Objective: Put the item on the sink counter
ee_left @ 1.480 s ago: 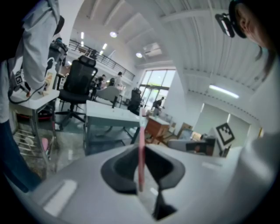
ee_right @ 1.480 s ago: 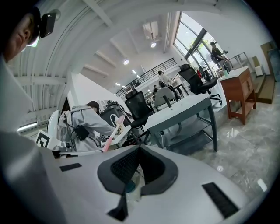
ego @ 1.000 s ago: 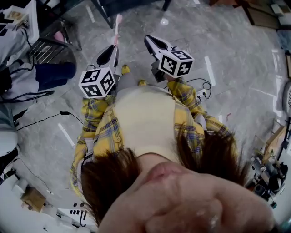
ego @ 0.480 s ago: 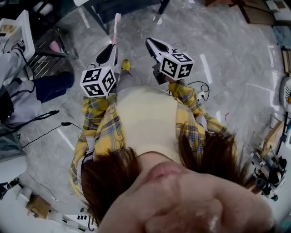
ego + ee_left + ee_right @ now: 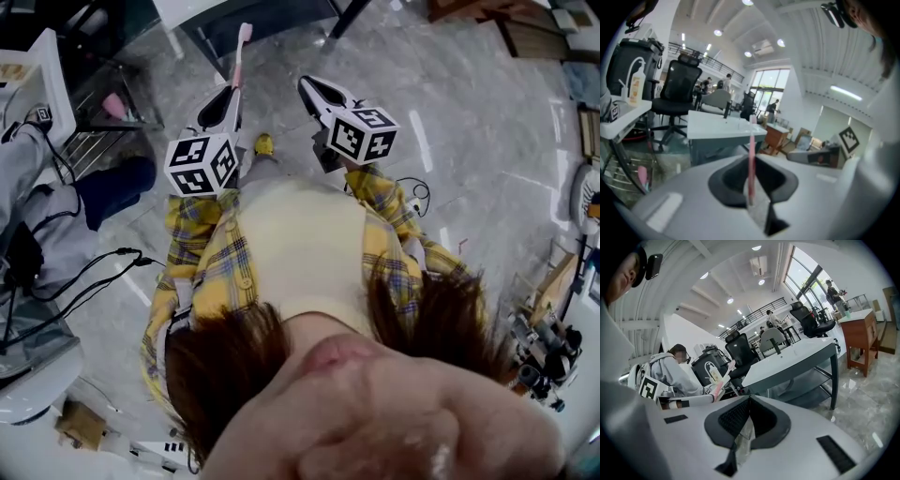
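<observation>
A pink toothbrush [image 5: 241, 52] sticks up and forward out of my left gripper [image 5: 228, 101], which is shut on its handle. In the left gripper view the toothbrush [image 5: 751, 154] stands upright between the closed jaws of the left gripper [image 5: 751, 187]. My right gripper [image 5: 311, 87] is held beside it, a little to the right, shut with nothing in it; in its own view the right gripper [image 5: 749, 401] shows jaws pressed together. That view also shows the toothbrush [image 5: 723, 375] at the left. Both grippers hang over a grey marble floor [image 5: 469, 103]. No sink counter is visible.
A white table [image 5: 722, 127] with grey legs stands just ahead. A black office chair [image 5: 677, 91] and a shelf with a bottle [image 5: 633, 89] are at the left. A seated person in a grey hoodie [image 5: 677, 371] is left of me. Cables [image 5: 94, 272] trail over the floor. A wooden cabinet [image 5: 858, 333] stands at the right.
The floor has slid under me and the table's legs have come nearer at the top of the head view. Both grippers keep their pose, the left still holding the toothbrush.
</observation>
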`<state>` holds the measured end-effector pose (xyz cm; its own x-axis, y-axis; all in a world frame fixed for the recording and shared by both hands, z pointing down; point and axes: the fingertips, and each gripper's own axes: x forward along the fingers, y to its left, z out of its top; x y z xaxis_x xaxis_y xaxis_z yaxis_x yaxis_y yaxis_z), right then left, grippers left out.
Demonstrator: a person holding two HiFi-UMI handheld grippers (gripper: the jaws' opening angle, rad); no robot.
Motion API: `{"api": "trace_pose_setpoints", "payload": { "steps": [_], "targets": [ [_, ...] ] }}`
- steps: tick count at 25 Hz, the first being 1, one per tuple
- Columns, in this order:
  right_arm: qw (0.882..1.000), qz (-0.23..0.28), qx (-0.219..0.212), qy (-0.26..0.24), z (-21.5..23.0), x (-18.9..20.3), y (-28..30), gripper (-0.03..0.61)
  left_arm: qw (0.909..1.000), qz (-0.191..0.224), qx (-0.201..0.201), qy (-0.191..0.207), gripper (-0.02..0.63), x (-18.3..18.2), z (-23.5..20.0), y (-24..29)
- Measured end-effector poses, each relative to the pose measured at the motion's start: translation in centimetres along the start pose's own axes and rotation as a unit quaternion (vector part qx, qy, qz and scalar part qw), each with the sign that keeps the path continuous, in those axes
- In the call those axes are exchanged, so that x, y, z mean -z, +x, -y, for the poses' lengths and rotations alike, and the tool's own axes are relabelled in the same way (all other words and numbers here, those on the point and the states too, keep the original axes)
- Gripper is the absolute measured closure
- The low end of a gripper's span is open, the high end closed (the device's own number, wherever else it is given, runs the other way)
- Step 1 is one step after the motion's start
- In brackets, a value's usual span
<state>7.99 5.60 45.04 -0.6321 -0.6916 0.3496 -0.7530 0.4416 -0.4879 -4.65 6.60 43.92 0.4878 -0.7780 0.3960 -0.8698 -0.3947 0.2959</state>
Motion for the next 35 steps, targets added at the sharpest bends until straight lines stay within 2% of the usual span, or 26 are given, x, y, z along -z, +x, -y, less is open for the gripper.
{"api": "trace_pose_setpoints", "payload": {
  "steps": [20,35],
  "targets": [
    [1.000,-0.012,0.006,0.001,0.4,-3.7,10.7,0.565,0.9999,-0.011,0.000,-0.004,0.566,-4.1,-9.0,5.0],
    [1.000,-0.012,-0.001,-0.005,0.7,-5.9,13.5,0.565,0.9997,-0.001,-0.021,0.012,0.566,-6.8,-11.9,7.1]
  ]
}}
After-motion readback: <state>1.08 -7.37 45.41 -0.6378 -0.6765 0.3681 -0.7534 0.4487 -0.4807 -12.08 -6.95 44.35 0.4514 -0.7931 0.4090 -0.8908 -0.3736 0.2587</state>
